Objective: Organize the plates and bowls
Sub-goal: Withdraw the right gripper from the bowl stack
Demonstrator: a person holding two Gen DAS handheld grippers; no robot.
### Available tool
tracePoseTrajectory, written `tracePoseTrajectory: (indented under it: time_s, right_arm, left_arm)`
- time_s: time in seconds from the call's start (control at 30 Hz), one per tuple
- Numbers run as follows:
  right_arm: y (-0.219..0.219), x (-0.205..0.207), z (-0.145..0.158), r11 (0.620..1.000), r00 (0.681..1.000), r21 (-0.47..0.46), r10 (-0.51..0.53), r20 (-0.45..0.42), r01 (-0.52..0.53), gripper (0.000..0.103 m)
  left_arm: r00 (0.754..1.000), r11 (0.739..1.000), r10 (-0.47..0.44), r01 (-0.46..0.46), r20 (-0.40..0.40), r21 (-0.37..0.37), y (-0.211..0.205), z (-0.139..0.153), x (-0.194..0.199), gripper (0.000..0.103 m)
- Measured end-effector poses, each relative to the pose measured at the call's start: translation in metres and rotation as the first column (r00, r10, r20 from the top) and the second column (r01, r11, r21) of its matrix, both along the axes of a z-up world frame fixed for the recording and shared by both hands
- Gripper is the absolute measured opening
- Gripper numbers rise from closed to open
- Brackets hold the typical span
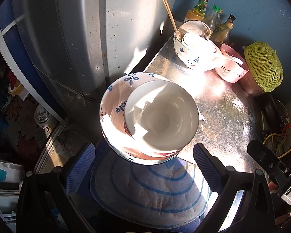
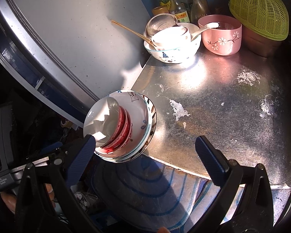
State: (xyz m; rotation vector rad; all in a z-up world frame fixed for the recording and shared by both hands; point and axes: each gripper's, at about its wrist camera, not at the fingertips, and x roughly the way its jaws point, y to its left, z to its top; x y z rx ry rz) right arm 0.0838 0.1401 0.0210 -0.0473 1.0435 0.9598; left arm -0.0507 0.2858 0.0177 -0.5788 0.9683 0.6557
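My left gripper [image 1: 143, 167] open before stacked bowls [image 1: 151, 116] at metal counter [image 2: 223, 101] edge; right gripper [image 2: 145, 155] open, empty.

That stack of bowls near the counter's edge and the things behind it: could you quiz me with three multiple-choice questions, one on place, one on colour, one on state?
1. Where does the white spoon rest?
A. in the pink flowered bowl
B. on the metal counter
C. under the basket

2. What colour is the upturned plastic mesh basket?
A. red
B. yellow-green
C. white

3. How are both claws, left and right?
A. shut on a bowl
B. open
C. holding chopsticks

Answers: 1 A, its bowl end lies inside the pink rim; 2 B, plainly yellow-green; 3 B, each claw's fingers stand wide apart, gripping nothing.
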Motion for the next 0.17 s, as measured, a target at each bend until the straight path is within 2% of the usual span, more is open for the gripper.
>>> tracePoseTrajectory:
  time_s: [0.17]
  right_arm:
    - [-0.0020,-0.0005,-0.0013,0.999,0.999,-0.004,-0.045,0.002,0.045,0.103]
  left_arm:
    - [0.999,0.999,-0.043,0.043,0.004,-0.007,0.0069,-0.0027,0.0054,0.102]
